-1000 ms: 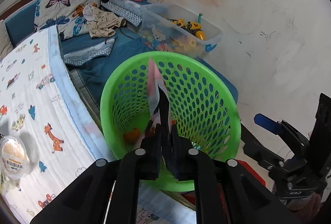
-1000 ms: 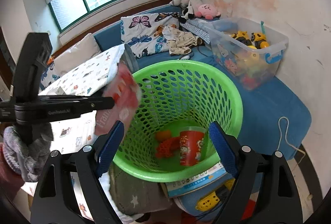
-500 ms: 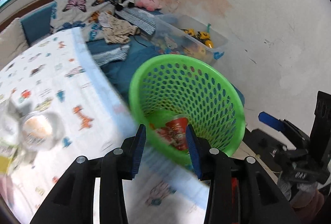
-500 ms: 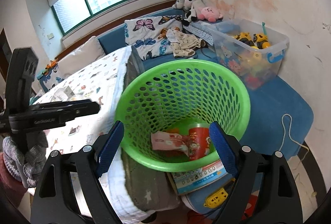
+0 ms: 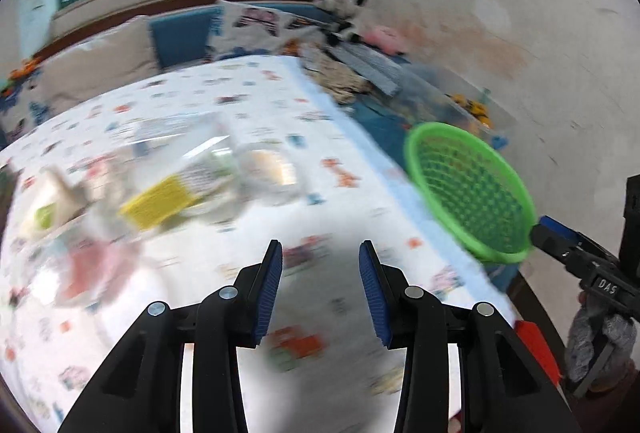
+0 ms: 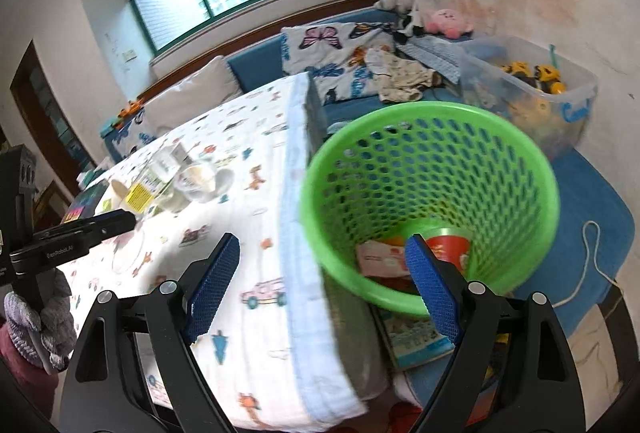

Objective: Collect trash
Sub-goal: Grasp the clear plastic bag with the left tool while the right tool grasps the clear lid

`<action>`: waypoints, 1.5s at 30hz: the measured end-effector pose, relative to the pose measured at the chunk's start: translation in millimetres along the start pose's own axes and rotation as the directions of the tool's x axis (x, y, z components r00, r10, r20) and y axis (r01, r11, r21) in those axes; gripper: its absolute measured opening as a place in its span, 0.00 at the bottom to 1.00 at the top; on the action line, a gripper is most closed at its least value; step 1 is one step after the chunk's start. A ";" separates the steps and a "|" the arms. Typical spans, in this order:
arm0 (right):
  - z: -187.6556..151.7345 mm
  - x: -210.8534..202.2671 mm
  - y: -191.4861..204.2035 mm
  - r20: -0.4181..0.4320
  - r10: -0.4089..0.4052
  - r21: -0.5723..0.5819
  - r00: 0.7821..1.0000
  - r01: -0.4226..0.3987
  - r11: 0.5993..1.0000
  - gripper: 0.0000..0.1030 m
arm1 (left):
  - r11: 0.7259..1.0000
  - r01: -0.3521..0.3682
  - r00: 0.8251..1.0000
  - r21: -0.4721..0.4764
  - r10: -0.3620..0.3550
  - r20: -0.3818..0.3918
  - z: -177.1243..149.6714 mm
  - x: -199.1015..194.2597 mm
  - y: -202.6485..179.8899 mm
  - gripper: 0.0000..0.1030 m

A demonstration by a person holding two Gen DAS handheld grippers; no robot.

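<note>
Left gripper [image 5: 320, 289] jaws apart over patterned tablecloth [image 5: 248, 105], right gripper [image 6: 320, 289] gaping, empty, beside green basket [image 6: 500, 137] holding red cup [image 6: 450, 243]

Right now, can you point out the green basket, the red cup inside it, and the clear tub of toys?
green basket [image 6: 404, 113]: right wrist view, on its far rim.
red cup [image 6: 450, 247]: right wrist view, on its printed side, low in the basket.
clear tub of toys [image 6: 576, 105]: right wrist view, on its near wall.
</note>
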State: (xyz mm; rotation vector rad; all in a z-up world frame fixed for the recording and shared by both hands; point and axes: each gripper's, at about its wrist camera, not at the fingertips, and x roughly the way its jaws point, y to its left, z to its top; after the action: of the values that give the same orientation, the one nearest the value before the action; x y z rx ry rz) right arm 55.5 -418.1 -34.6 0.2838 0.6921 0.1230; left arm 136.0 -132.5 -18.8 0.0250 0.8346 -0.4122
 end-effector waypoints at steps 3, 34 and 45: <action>-0.2 6.2 16.5 -0.007 0.024 -0.016 1.000 -0.024 1.000 0.82 | 0.996 -0.062 0.998 -0.066 0.064 0.029 -10.5 -18.3 35.3 0.40; -21.0 61.2 136.1 -0.146 0.150 -0.201 0.978 -0.178 0.963 0.82 | 0.809 0.065 0.994 -0.585 -0.004 0.105 -40.9 -14.9 225.4 0.22; -25.8 73.0 163.4 -0.185 0.189 -0.242 0.964 -0.231 0.942 0.82 | 0.859 0.097 0.987 -0.503 -0.020 0.157 -32.2 -42.3 208.6 0.05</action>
State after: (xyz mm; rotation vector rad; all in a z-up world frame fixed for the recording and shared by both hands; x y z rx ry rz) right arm 91.8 -241.7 -49.4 0.0927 0.7939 0.4435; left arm 163.7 80.0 -38.8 -0.5219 0.7784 -0.2352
